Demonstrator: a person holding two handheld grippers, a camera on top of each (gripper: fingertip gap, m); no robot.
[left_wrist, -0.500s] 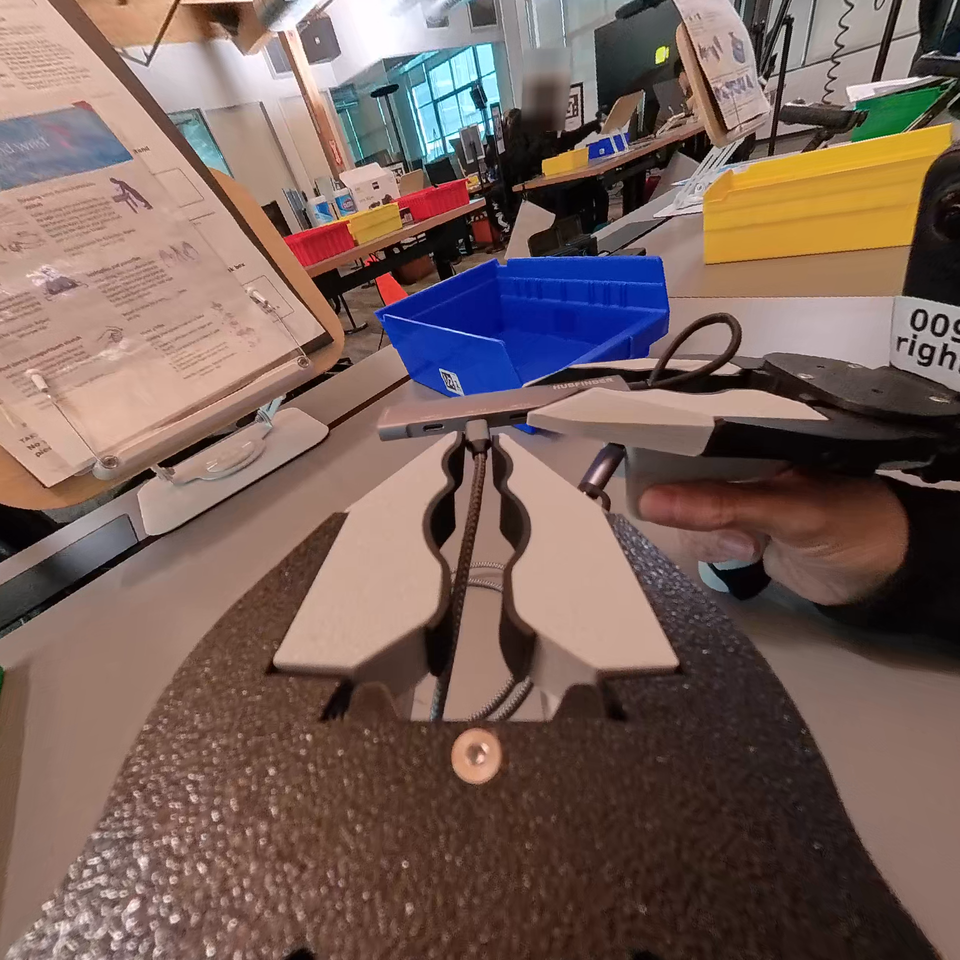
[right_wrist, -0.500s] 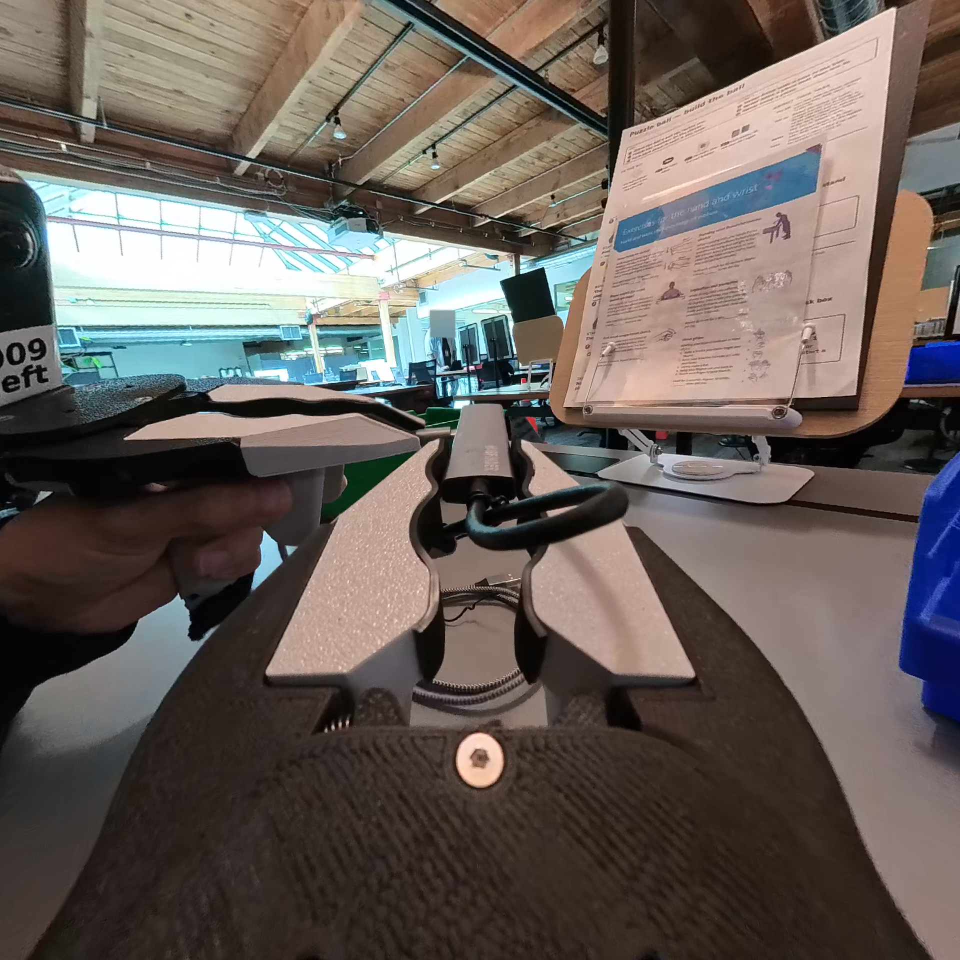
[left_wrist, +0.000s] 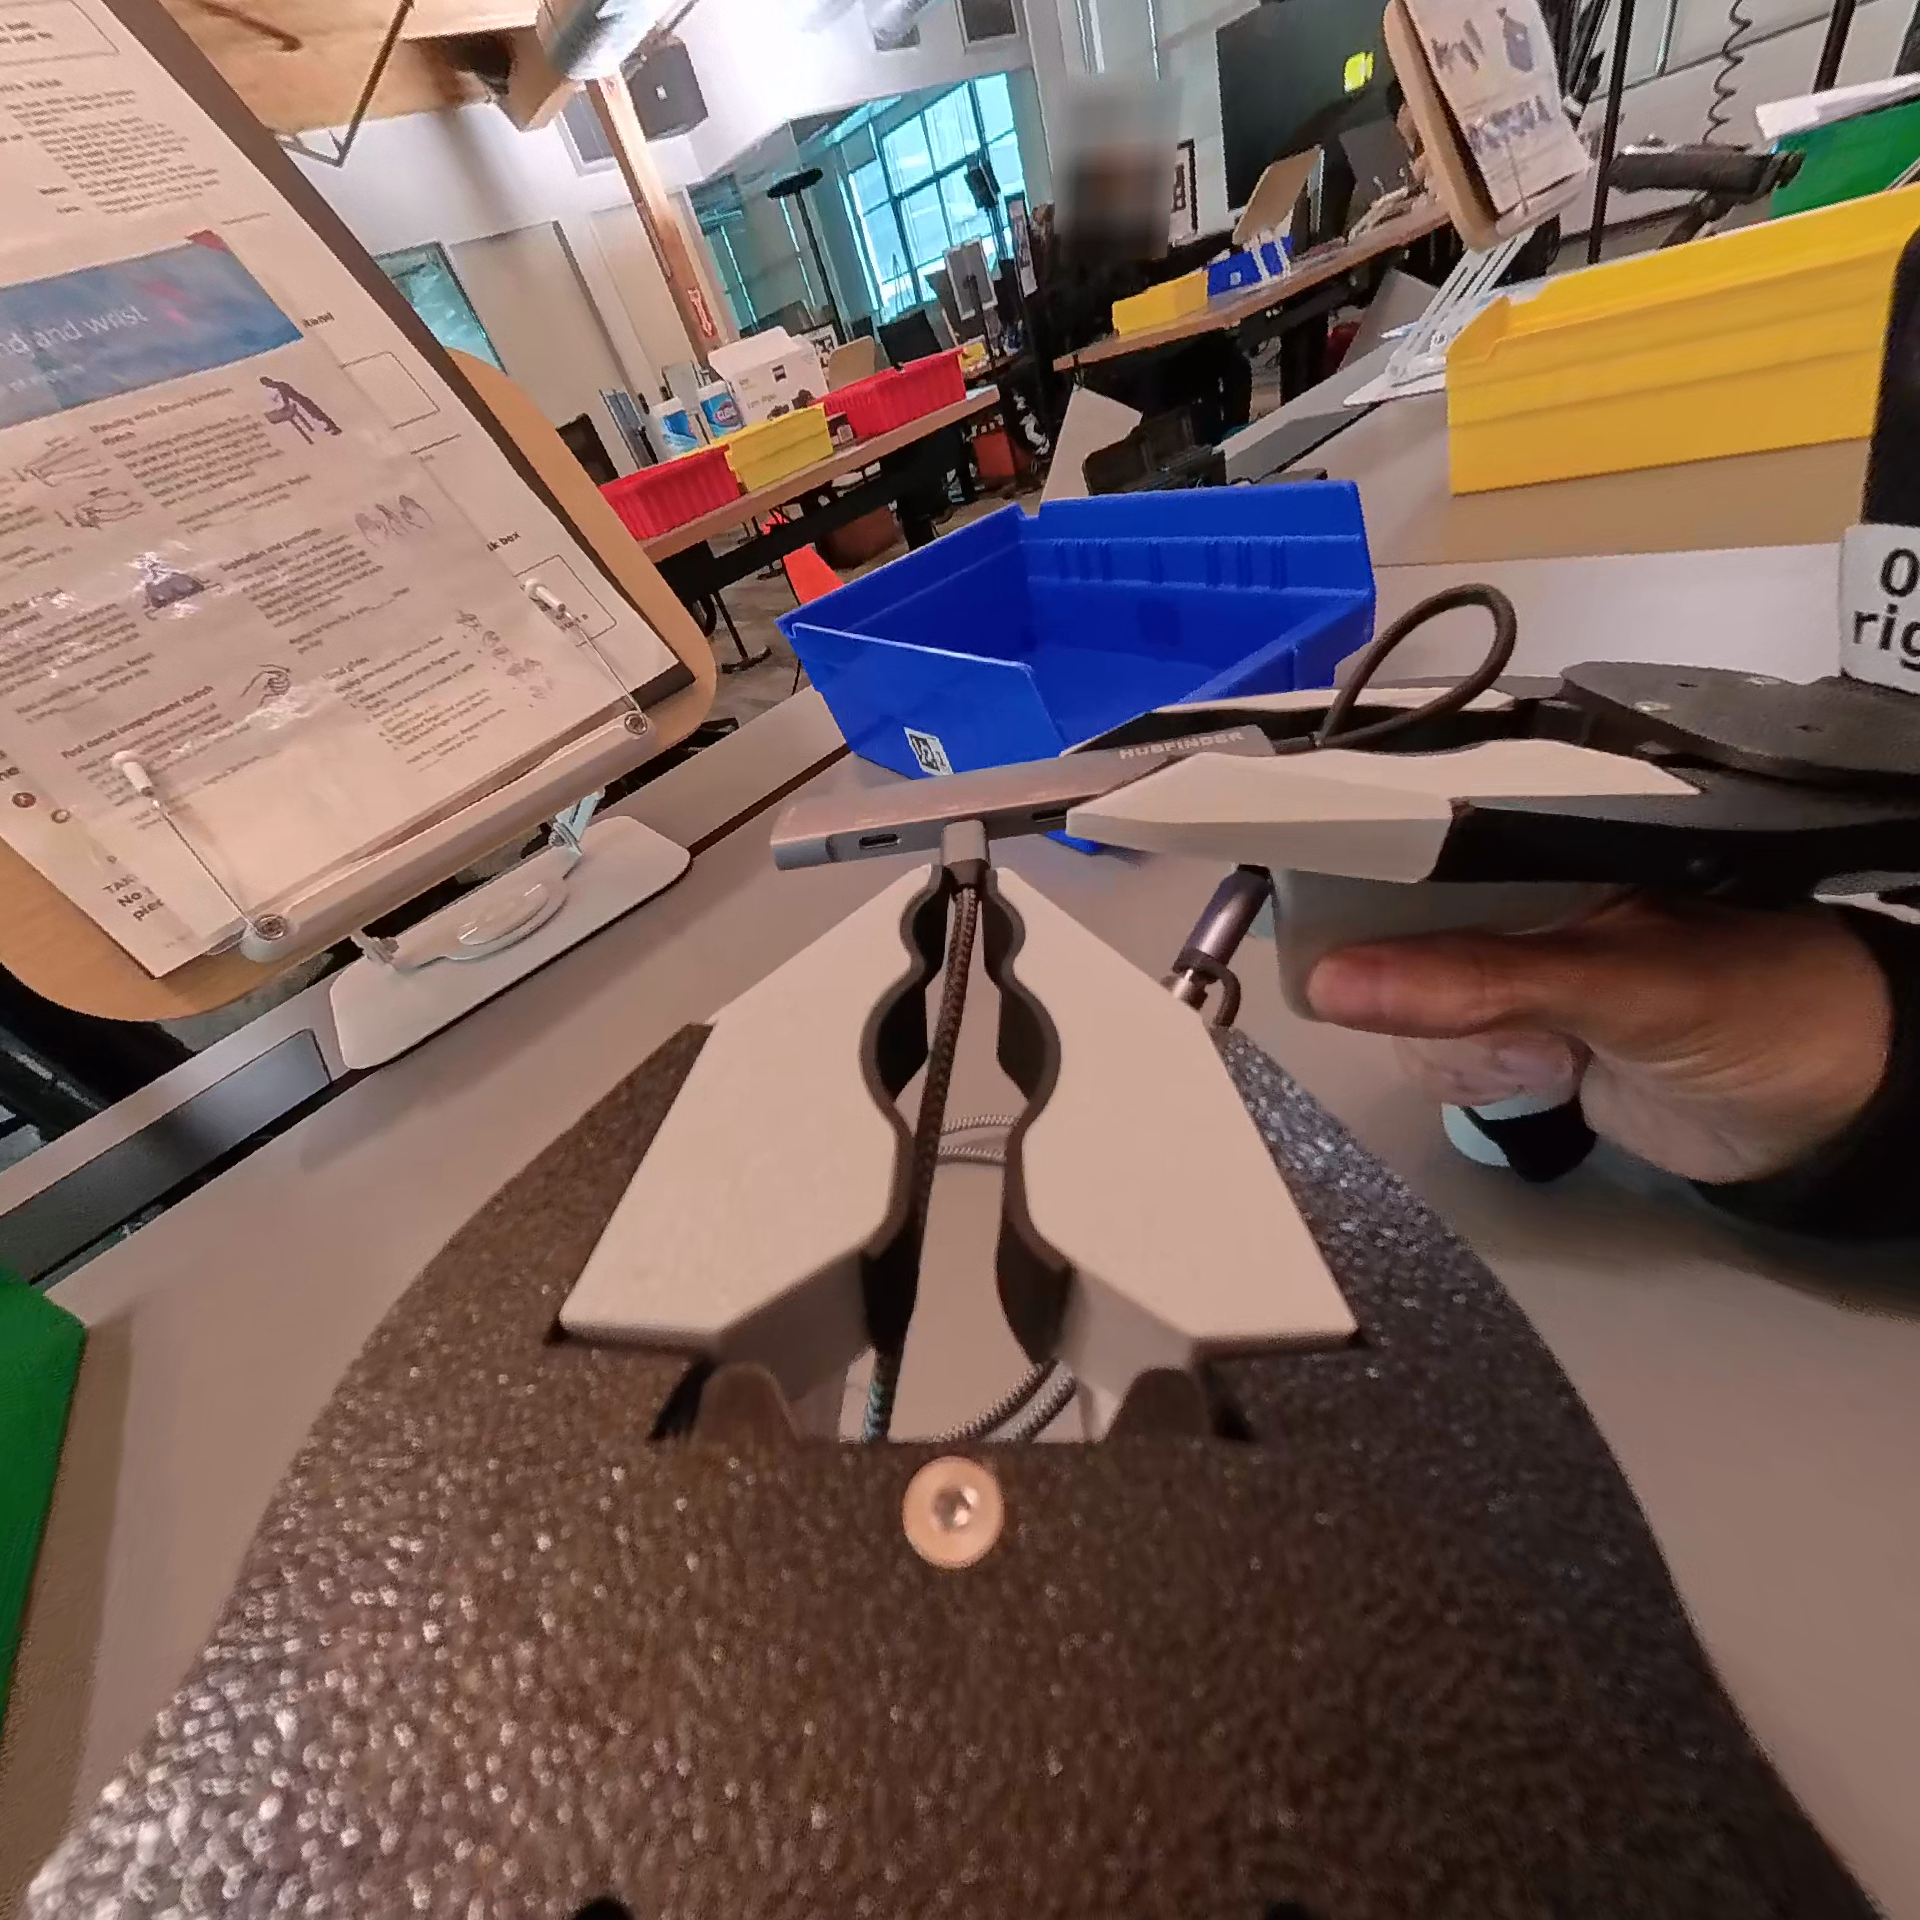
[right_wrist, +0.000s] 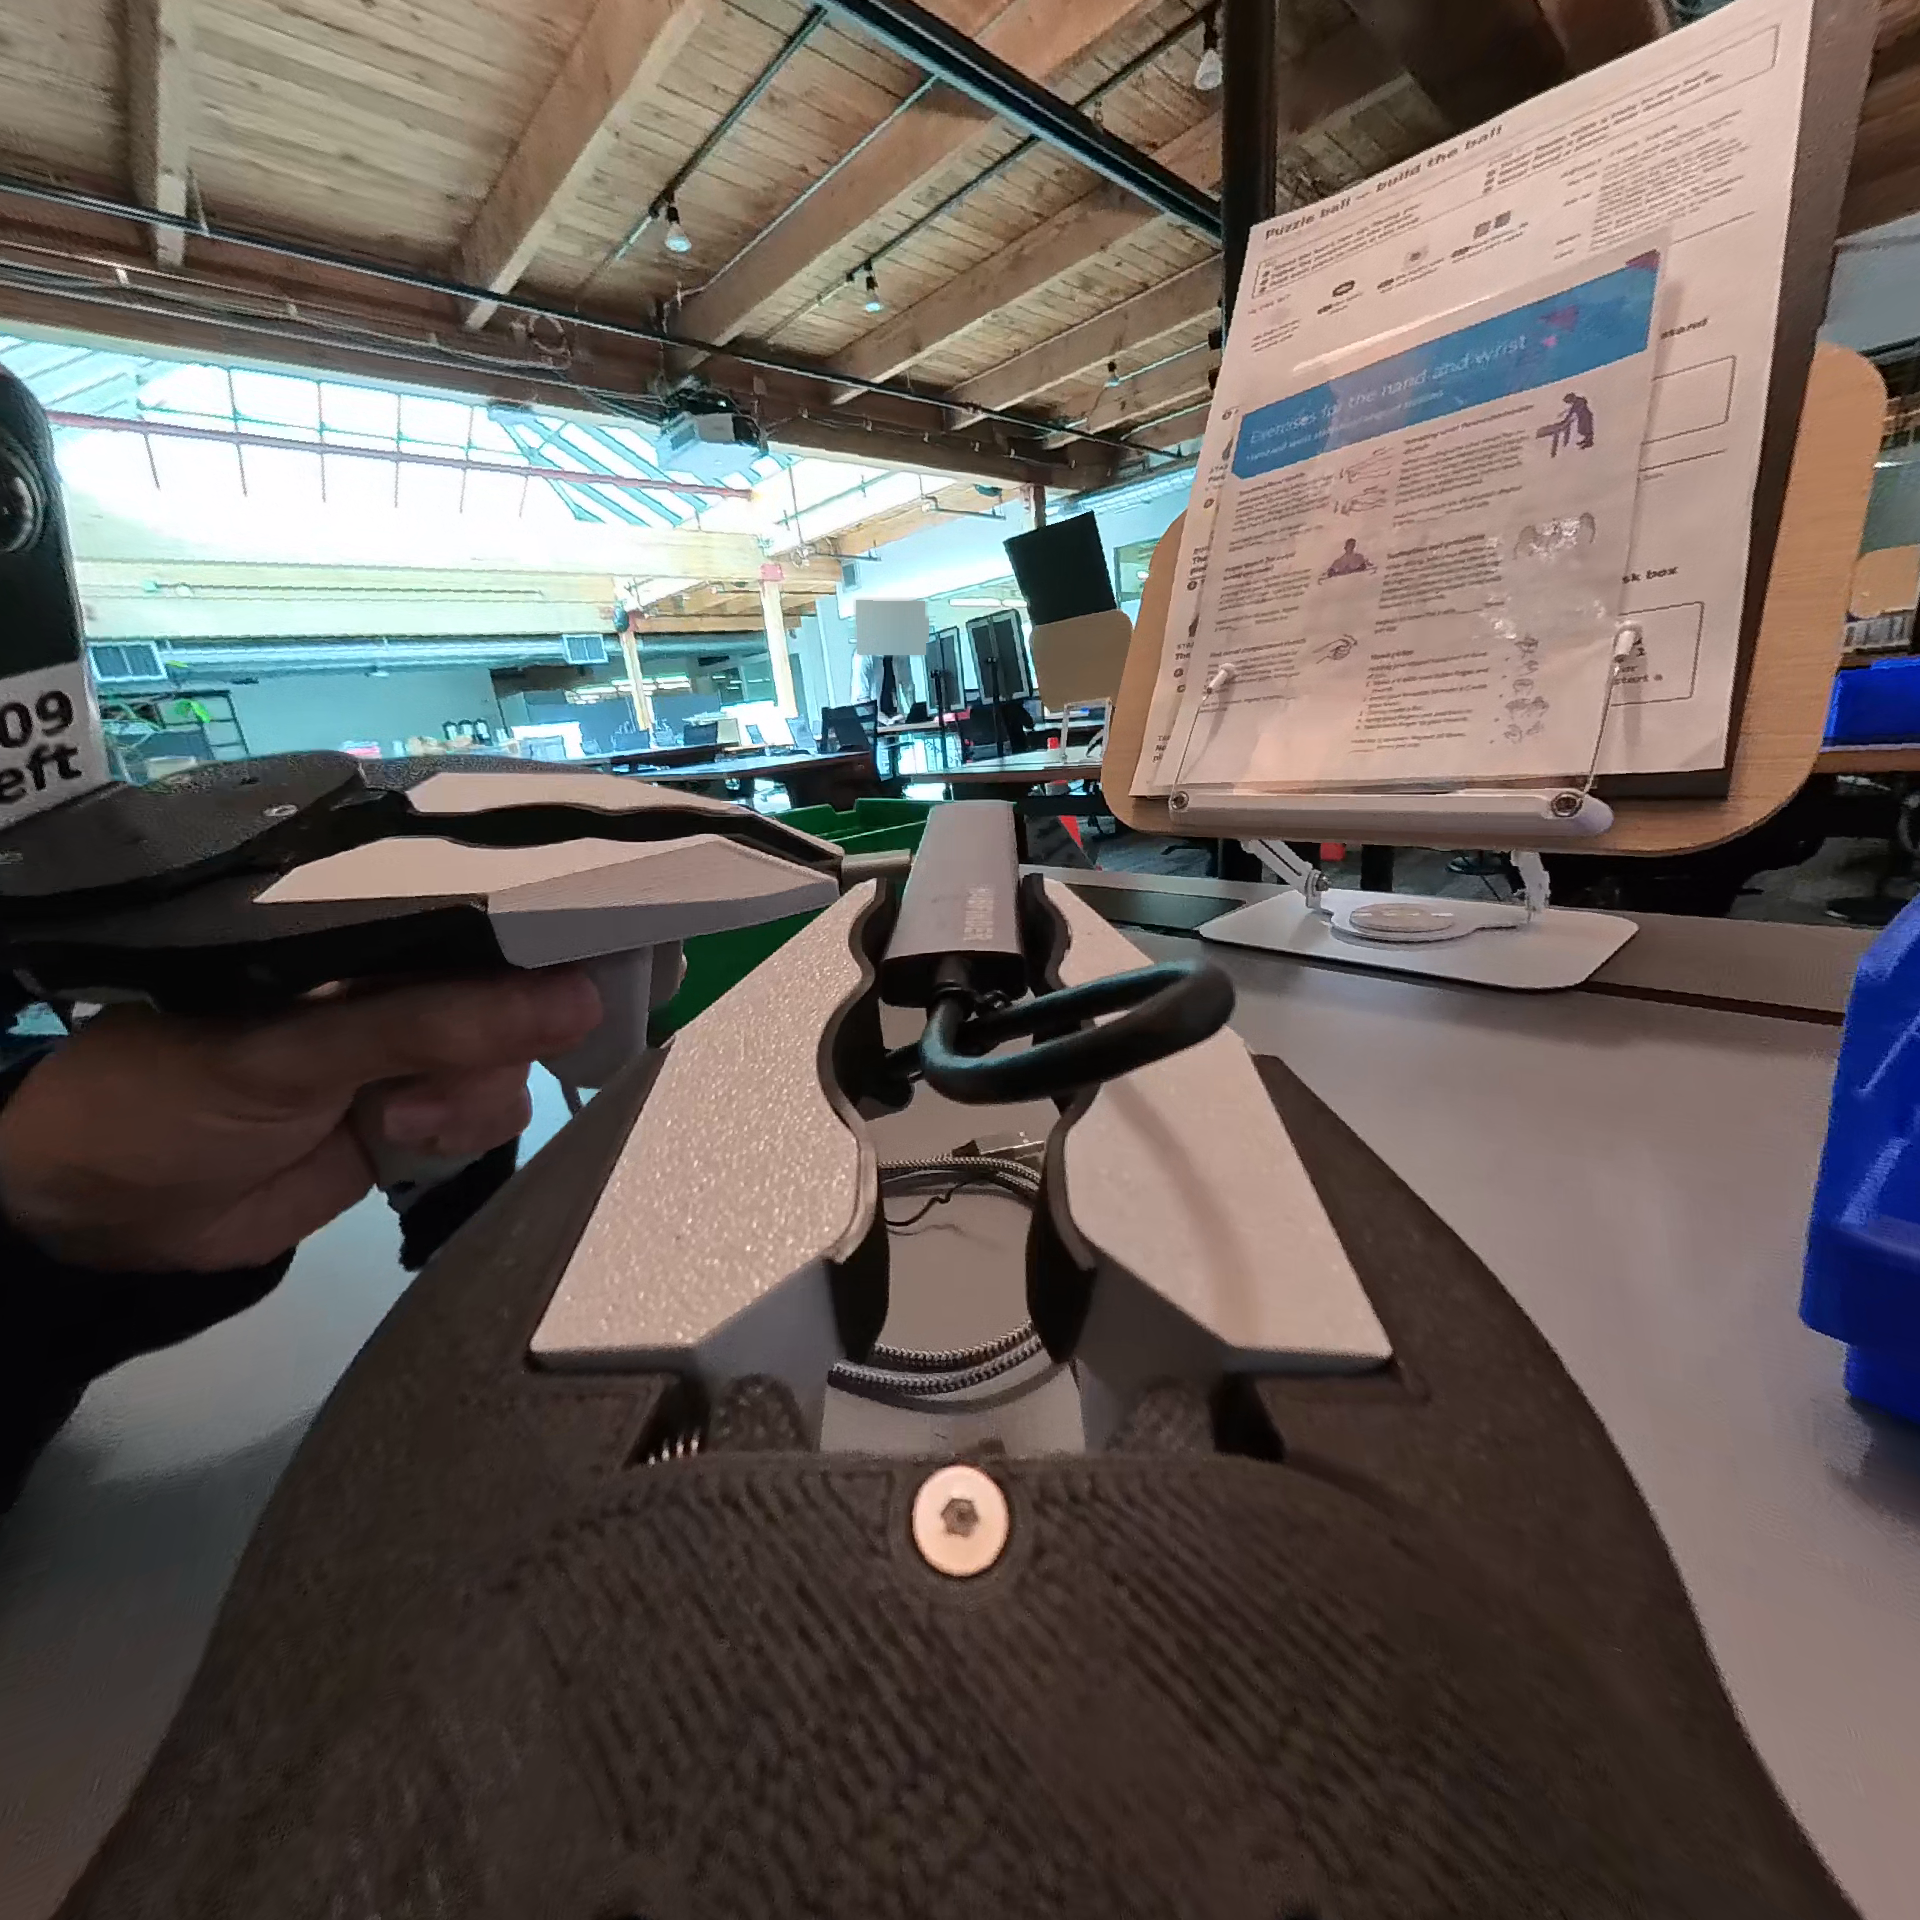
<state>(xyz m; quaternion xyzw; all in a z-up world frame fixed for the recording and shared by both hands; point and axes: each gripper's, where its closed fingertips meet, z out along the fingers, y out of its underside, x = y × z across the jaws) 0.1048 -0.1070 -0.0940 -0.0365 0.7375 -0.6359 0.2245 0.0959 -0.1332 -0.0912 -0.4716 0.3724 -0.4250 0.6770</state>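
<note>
Two grippers are in view: the left gripper (left_wrist: 961, 883) and the right gripper (right_wrist: 951, 914). Each is held by one hand, so two hands show, the right hand (left_wrist: 1621, 1039) and the left hand (right_wrist: 260, 1122). There is one grey USB hub (left_wrist: 997, 805), with one black looped cable (right_wrist: 1081, 1023) and one braided cable (left_wrist: 951, 997). One blue bin (left_wrist: 1091, 644) sits on the near table. Farther off stand three yellow bins and two red bins. Two document stands are visible.
</note>
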